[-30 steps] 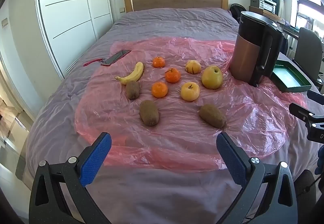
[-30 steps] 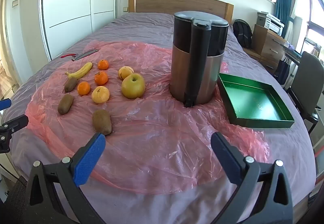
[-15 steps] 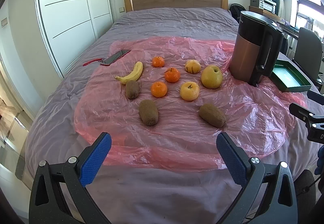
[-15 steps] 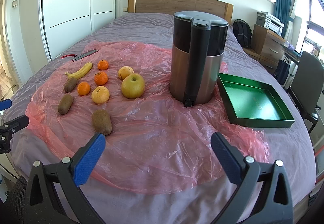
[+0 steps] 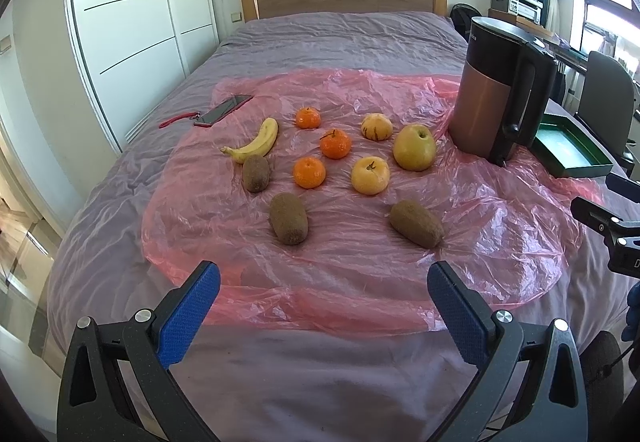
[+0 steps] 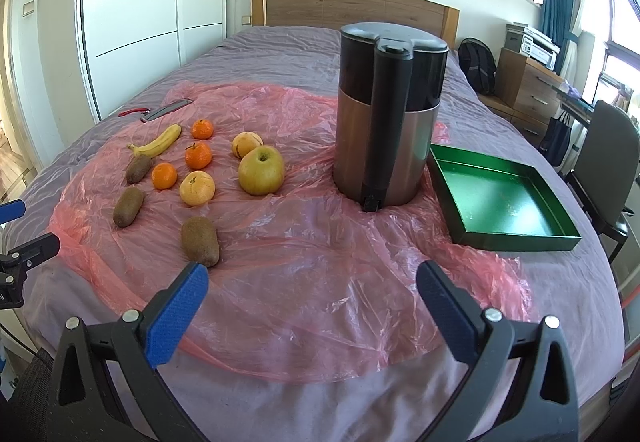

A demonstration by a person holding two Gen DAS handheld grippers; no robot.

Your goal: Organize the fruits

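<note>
Fruit lies loose on a pink plastic sheet [image 5: 360, 266] spread over a bed. There is a banana [image 5: 256, 142], three kiwis [image 5: 288, 218], three small oranges [image 5: 309, 172], a large yellow-green apple [image 5: 414, 148] and two smaller yellow fruits [image 5: 370, 175]. An empty green tray [image 6: 500, 198] sits to the right of a tall copper and black jug [image 6: 386, 122]. My left gripper [image 5: 324, 306] hangs open over the sheet's near edge, short of the kiwis. My right gripper [image 6: 312, 302] is open too, with the nearest kiwi [image 6: 200, 241] just ahead of its left finger.
A phone [image 5: 224, 110] with a red strap lies on the grey bedcover at the far left. White wardrobe doors [image 5: 132, 26] run along the left side. A chair [image 6: 608, 154] and a wooden drawer unit [image 6: 524, 90] stand to the right of the bed.
Both views have shifted only slightly; the left gripper has edged a little nearer the fruit. Nothing has been picked up or moved.
</note>
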